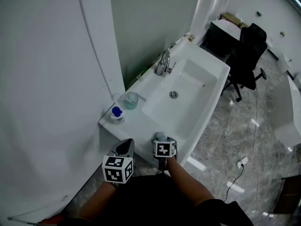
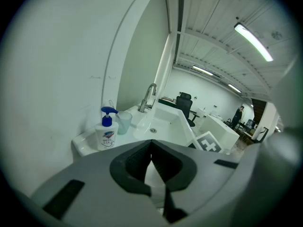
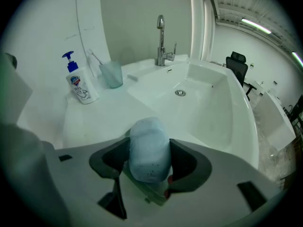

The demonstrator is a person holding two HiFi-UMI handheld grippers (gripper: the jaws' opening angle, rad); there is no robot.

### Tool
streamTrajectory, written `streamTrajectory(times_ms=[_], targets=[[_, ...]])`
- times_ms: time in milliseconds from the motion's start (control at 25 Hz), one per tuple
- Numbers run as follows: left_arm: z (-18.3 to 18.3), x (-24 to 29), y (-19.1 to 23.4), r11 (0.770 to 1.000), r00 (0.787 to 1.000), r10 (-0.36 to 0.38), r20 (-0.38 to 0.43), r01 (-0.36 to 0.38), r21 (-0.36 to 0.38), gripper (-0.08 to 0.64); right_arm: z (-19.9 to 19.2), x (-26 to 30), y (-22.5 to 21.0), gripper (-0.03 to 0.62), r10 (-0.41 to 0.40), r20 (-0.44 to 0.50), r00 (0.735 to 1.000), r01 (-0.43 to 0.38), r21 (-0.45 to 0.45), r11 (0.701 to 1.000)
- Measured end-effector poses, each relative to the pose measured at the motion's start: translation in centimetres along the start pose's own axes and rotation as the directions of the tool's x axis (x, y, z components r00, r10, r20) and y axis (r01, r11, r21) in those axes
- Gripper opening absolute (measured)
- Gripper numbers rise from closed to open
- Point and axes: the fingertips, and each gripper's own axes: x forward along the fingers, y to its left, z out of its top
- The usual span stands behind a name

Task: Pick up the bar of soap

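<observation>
A pale blue bar of soap (image 3: 149, 152) sits clamped between the dark jaws of my right gripper (image 3: 149, 161), held above the near edge of the white sink (image 3: 203, 112). In the head view the soap (image 1: 160, 136) shows just past the right gripper (image 1: 162, 142) and its marker cube. My left gripper (image 1: 125, 146) hovers off the sink's near left corner; in the left gripper view (image 2: 151, 151) its jaws meet with nothing between them.
A soap pump bottle (image 3: 81, 85) and a clear cup (image 3: 111, 74) with a toothbrush stand on the sink's left ledge. The chrome tap (image 3: 162, 44) rises behind the basin drain (image 3: 180, 92). A wall runs along the left; a black office chair (image 1: 248, 55) stands beyond.
</observation>
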Motion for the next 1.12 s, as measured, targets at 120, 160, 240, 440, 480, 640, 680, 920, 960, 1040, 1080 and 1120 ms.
streamTrajectory(times_ms=[120, 160, 240, 440, 480, 640, 680, 920, 960, 1040, 1080, 1120], targets=[[0.0, -0.2, -0.3, 1.0, 1.0, -0.003, 0.006, 0.003, 0.007, 0.009, -0.1, -0.5, -0.1, 0.267, 0.008, 0.032, 0.999, -0.009, 0.015, 1.0], [0.0, -0.2, -0.4, 1.0, 1.0, -0.003, 0.008, 0.003, 0.009, 0.009, -0.1, -0.7, -0.2, 0.265, 0.014, 0.045, 0.999, -0.015, 0.019, 1.0], [-0.1, -0.3, -0.5, 1.0, 1.0, -0.005, 0.007, 0.004, 0.007, 0.009, -0.1, -1.3, -0.1, 0.264, 0.03, 0.074, 0.997, -0.031, 0.025, 0.999], [-0.4, -0.2, -1.4, 1.0, 1.0, -0.026, 0.0, 0.026, 0.01, 0.009, 1.3, -3.9, 0.1, 0.264, 0.048, 0.164, 0.985, -0.05, 0.013, 0.999], [-0.4, -0.1, -1.6, 0.999, 1.0, -0.03, -0.001, 0.03, 0.013, 0.009, 1.6, -4.5, 0.2, 0.264, 0.055, 0.182, 0.982, -0.058, 0.009, 0.998], [-0.5, 0.2, -2.3, 0.999, 0.999, -0.05, -0.007, 0.05, 0.02, 0.009, 2.9, -6.9, 0.6, 0.262, 0.078, 0.264, 0.961, -0.078, -0.01, 0.997], [-0.5, 0.3, -2.5, 0.998, 0.998, -0.055, -0.009, 0.055, 0.022, 0.009, 3.3, -7.6, 0.6, 0.262, 0.081, 0.286, 0.955, -0.081, -0.012, 0.997], [-0.8, 0.8, -4.2, 0.995, 0.995, -0.099, -0.025, 0.1, 0.029, 0.009, 5.2, -11.7, 0.5, 0.262, 0.098, 0.395, 0.913, -0.103, -0.009, 0.995], [-0.9, 0.9, -4.6, 0.994, 0.994, -0.108, -0.028, 0.109, 0.032, 0.009, 5.4, -12.4, 0.5, 0.262, 0.099, 0.409, 0.907, -0.104, -0.009, 0.995], [-0.9, 1.1, -5.3, 0.991, 0.992, -0.126, -0.031, 0.127, 0.036, 0.009, 5.8, -13.8, 0.4, 0.262, 0.103, 0.44, 0.892, -0.109, -0.012, 0.994], [-0.9, 1.3, -5.7, 0.99, 0.99, -0.134, -0.031, 0.135, 0.038, 0.009, 6.1, -14.6, 0.4, 0.262, 0.107, 0.461, 0.881, -0.112, -0.016, 0.994], [-0.9, 1.4, -6.0, 0.989, 0.989, -0.141, -0.032, 0.142, 0.04, 0.009, 6.4, -15.6, 0.4, 0.262, 0.112, 0.486, 0.867, -0.115, -0.024, 0.993]])
